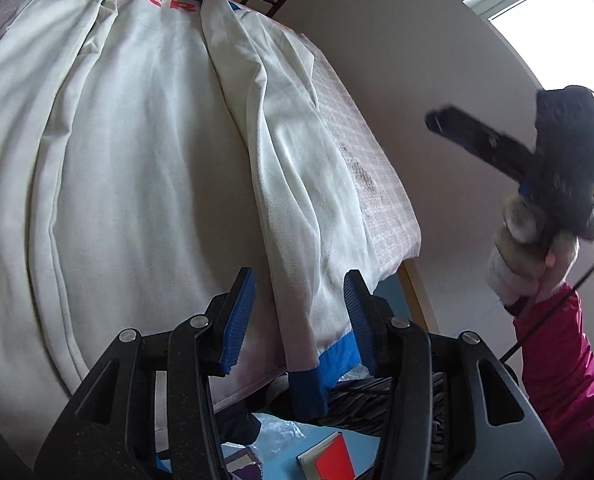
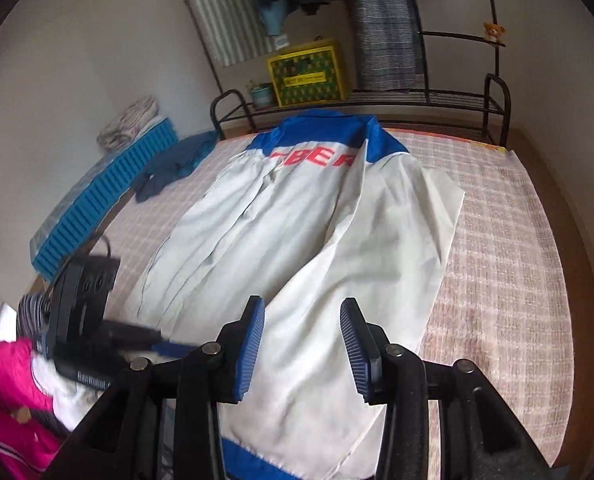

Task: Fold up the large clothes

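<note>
A white jacket (image 2: pixel 281 216) with a blue collar and red letters lies spread, back up, on a pink checked bedspread (image 2: pixel 509 240). Its right sleeve (image 2: pixel 397 232) is folded in along the body. In the left wrist view that sleeve (image 1: pixel 297 200) runs down to a blue cuff (image 1: pixel 337 360) hanging at the bed's near edge. My left gripper (image 1: pixel 297 280) is open, its blue pads on either side of the sleeve's end without pressing it. My right gripper (image 2: pixel 303 308) is open above the jacket's lower part, holding nothing. It shows blurred at the right of the left wrist view (image 1: pixel 441 120).
A black metal rack (image 2: pixel 417 98) with a yellow box (image 2: pixel 309 72) and hanging clothes stands behind the bed. A dark blue garment (image 2: pixel 177 160) and a blue ribbed mat (image 2: pixel 97 204) lie at the left. A pink sleeve (image 1: pixel 557 360) and a bright window (image 1: pixel 557 20) are at the right.
</note>
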Demonstrator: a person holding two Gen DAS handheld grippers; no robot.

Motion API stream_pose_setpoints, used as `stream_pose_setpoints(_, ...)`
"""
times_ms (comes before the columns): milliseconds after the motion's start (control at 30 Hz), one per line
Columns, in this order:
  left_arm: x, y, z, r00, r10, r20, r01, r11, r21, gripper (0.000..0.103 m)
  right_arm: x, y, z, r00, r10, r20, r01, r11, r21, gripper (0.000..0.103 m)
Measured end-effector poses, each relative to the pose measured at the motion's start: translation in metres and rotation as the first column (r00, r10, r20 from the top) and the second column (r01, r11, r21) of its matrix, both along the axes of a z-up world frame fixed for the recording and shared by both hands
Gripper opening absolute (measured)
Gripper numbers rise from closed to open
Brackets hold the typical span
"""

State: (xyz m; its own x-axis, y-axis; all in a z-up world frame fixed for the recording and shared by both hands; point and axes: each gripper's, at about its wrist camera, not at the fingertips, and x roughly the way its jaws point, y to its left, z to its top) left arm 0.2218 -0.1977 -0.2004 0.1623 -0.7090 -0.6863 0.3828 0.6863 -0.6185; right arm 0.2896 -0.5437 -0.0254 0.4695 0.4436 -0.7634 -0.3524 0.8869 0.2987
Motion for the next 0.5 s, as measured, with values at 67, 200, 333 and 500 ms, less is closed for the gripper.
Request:
stream_pose_setpoints(67,-0.001,-0.004,-0.004,1.000,-0.012,0.005,0.012,1.000,0.001,0.046,0.030,0.000,-0.005,1.000,-0.030,-0.005,0.030,1.000,0.008,0.041)
stream_pose_setpoints(200,0.002,-0.007,-0.012,1.000,-0.020,-0.003,0.020,1.000,-0.021,0.038,0.082,0.002,-0.021,0.995,-0.083,-0.049,0.086,0.994,0.064,0.041)
stream_pose_setpoints(333,0.005,-0.010,-0.019,0.999,-0.033,-0.012,0.033,0.999,-0.025,0.016,0.126,0.008,-0.041,0.988,-0.126,-0.088,0.134,0.987,0.093,0.041)
stream_pose_setpoints(500,0.005,-0.010,-0.023,0.999,-0.051,-0.015,0.051,0.998,-0.026,0.008,0.166,0.017,-0.074,0.974,-0.164,-0.153,0.178,0.981,0.080,0.043)
